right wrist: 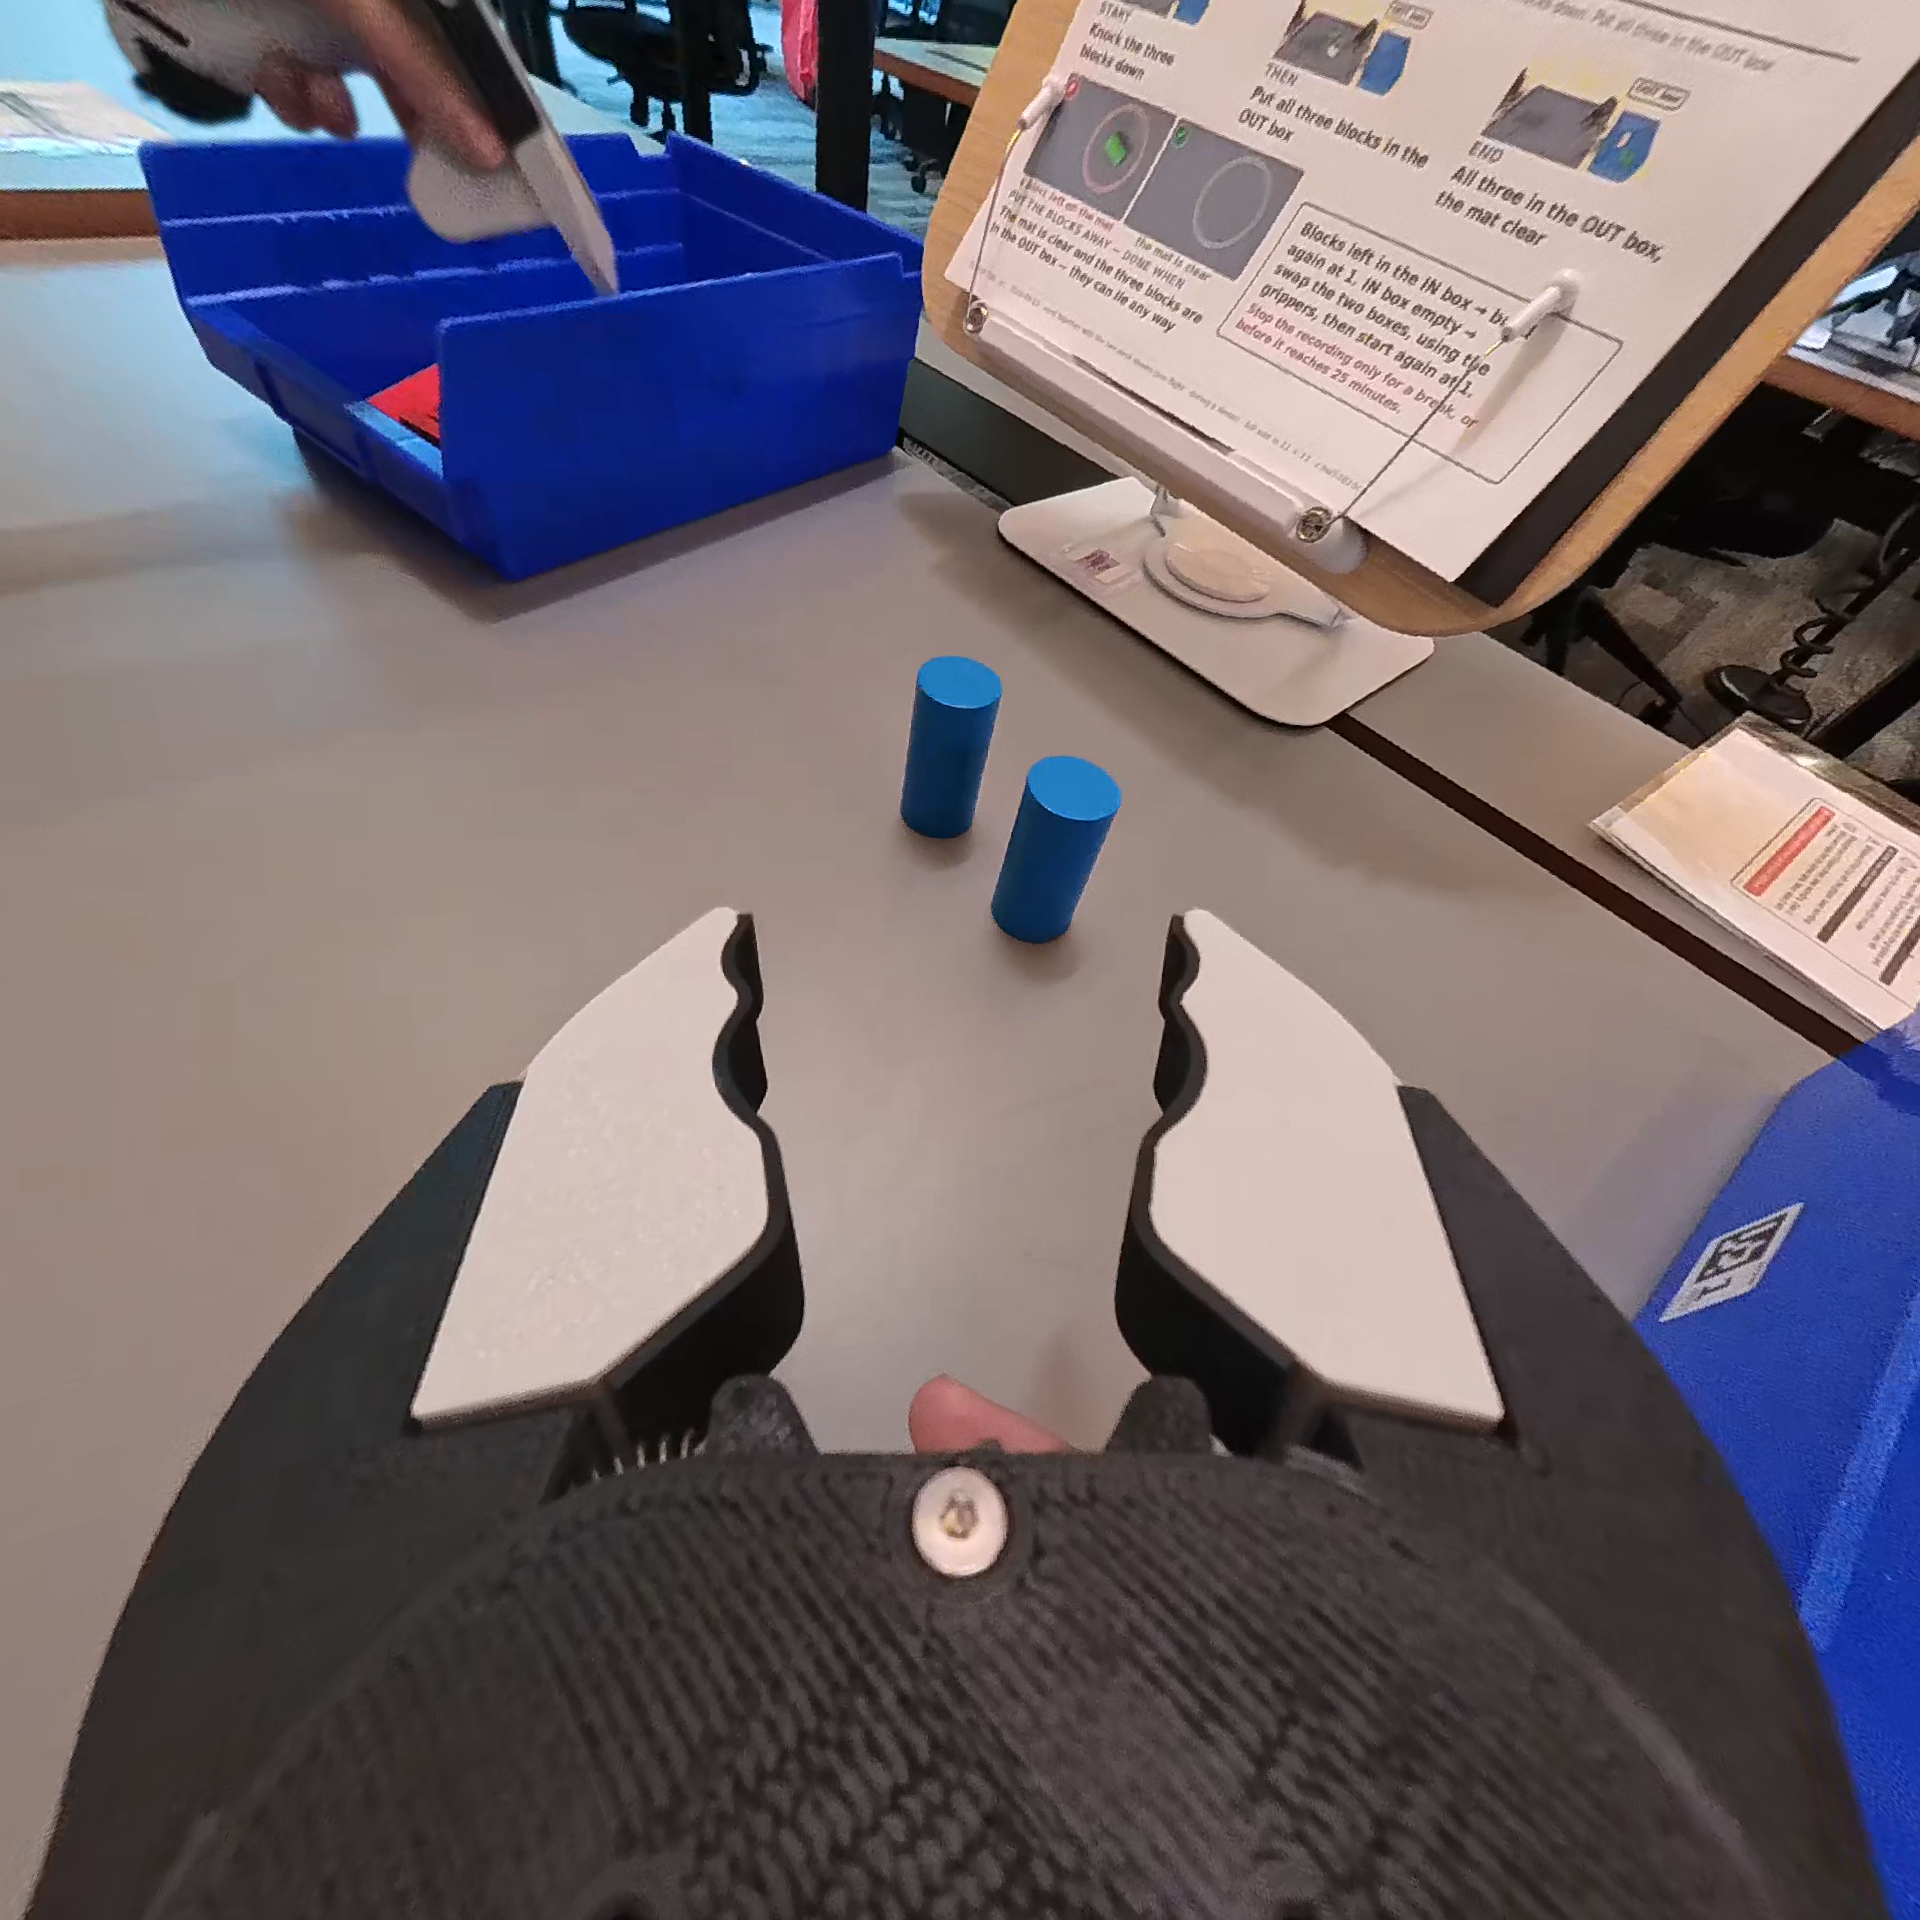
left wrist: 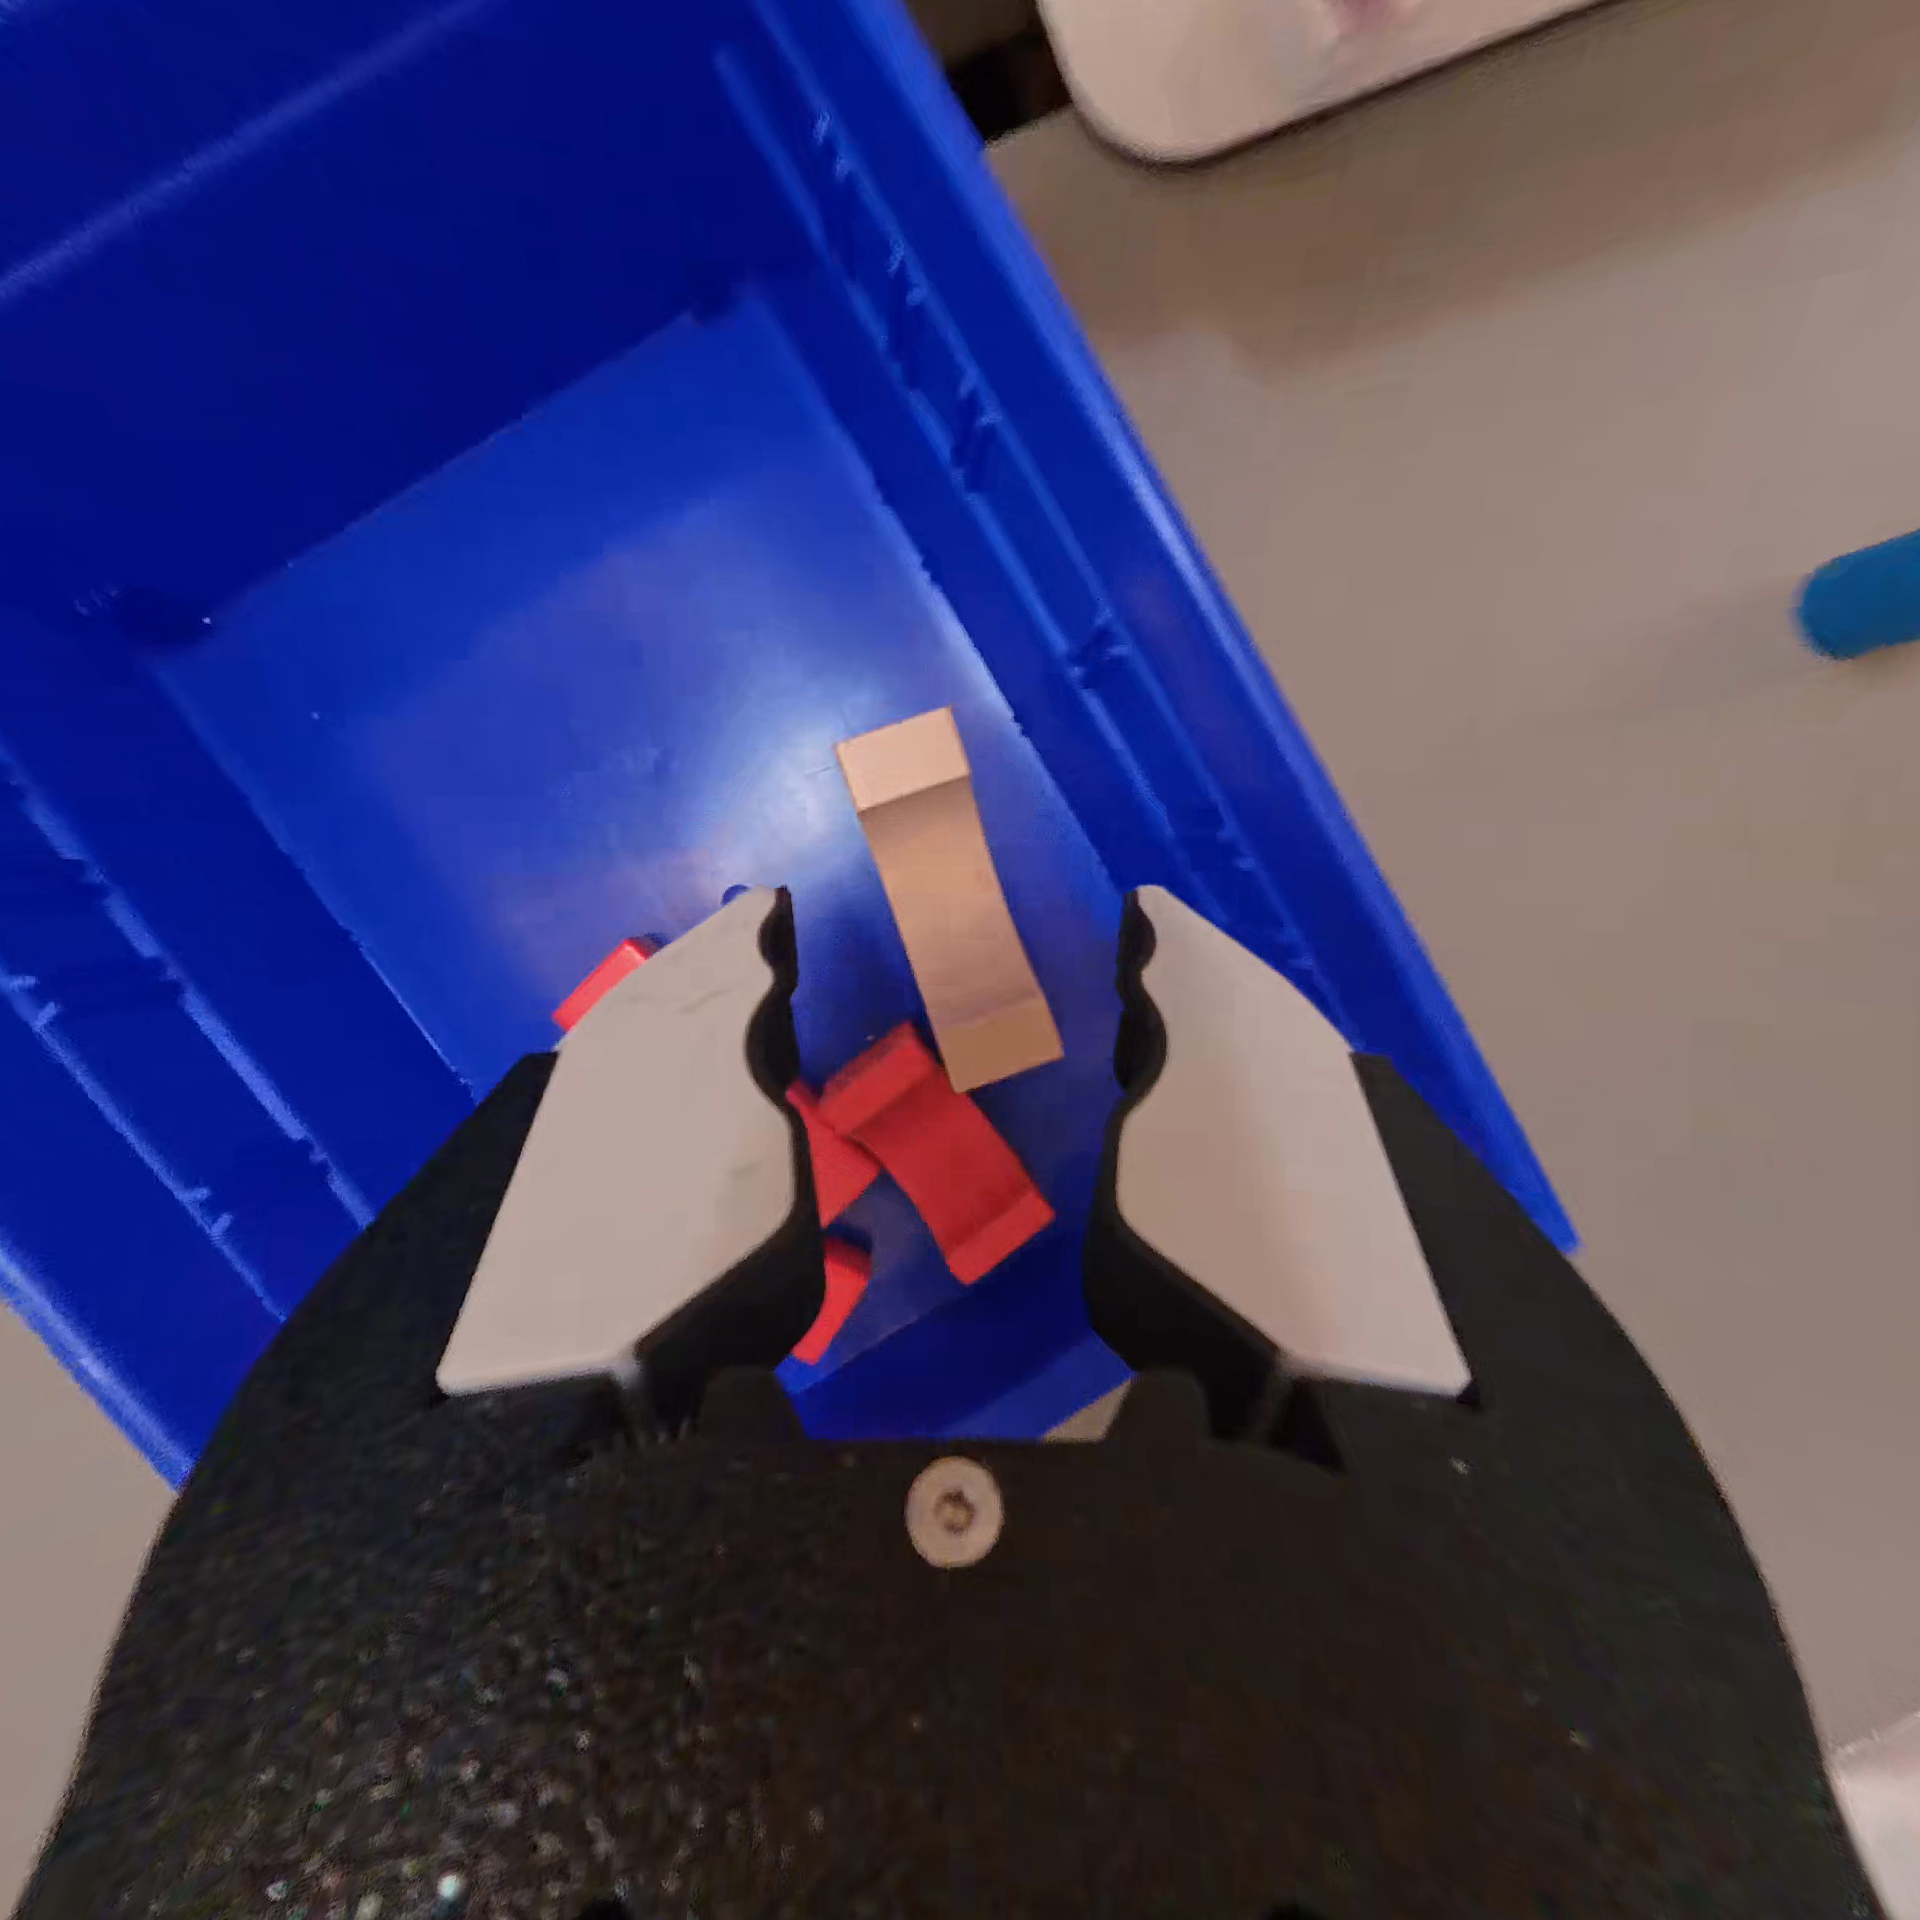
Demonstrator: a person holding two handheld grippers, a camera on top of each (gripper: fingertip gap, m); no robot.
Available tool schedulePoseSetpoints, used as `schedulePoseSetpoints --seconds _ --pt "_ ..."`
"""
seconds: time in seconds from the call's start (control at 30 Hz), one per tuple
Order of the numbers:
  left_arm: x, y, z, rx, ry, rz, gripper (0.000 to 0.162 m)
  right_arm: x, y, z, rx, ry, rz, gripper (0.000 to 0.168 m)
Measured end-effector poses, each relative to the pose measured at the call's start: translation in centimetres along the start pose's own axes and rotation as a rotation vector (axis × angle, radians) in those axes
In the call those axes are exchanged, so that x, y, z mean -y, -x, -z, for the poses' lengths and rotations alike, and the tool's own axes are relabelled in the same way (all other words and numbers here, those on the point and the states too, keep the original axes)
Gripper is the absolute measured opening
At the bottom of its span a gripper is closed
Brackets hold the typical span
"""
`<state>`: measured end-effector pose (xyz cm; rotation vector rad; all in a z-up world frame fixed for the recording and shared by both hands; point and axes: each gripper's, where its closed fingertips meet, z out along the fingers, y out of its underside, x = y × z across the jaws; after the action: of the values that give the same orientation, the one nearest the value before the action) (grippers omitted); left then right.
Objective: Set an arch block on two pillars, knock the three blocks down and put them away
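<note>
The left gripper (left wrist: 956, 904), jaws wide and empty, hangs inside the blue bin (left wrist: 416, 312) over a tan arched block (left wrist: 951, 904) whose long axis runs 12 to 6 o'clock, with red arched blocks (left wrist: 935, 1153) touching its near end. The right gripper (right wrist: 961, 920), equally spread and empty, hovers above the grey table (right wrist: 312, 831); two upright blue cylinders (right wrist: 1049, 847) stand just beyond at 12 o'clock.

The left claw (left wrist: 956, 914) hangs empty, jaws apart, over the blue bin (left wrist: 416, 416); inside it, a tan curved block (left wrist: 951, 904) lies beside red curved blocks (left wrist: 935, 1143).
</note>
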<state>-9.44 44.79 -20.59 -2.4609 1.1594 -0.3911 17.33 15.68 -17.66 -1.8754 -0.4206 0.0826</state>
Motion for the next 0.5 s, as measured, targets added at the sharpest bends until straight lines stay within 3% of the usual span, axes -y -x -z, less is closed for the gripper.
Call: schedulePoseSetpoints --seconds 0.23,0.3,0.37,0.43,0.5 --pt "-0.2 0.7 -5.3 -0.009 0.299 0.091 0.059 -0.6 -0.1 0.1 -0.007 0.026 0.008 0.075" --pt "-0.6 0.5 -6.3 -0.011 0.359 0.120 0.050 -0.7 -0.2 0.2 -0.006 0.025 0.004 0.075" --pt "-1.0 0.9 -7.0 0.026 0.400 0.123 0.051 -0.8 -0.5 0.2 -0.013 0.023 -0.004 0.075" --pt "-1.2 1.1 -7.6 0.040 0.415 0.124 0.035 -0.9 -0.6 0.2 -0.017 0.018 -0.019 0.075" --pt "-1.1 1.1 -7.9 0.035 0.397 0.109 0.035 -1.0 -0.4 0.0 -0.006 0.020 -0.025 0.074"
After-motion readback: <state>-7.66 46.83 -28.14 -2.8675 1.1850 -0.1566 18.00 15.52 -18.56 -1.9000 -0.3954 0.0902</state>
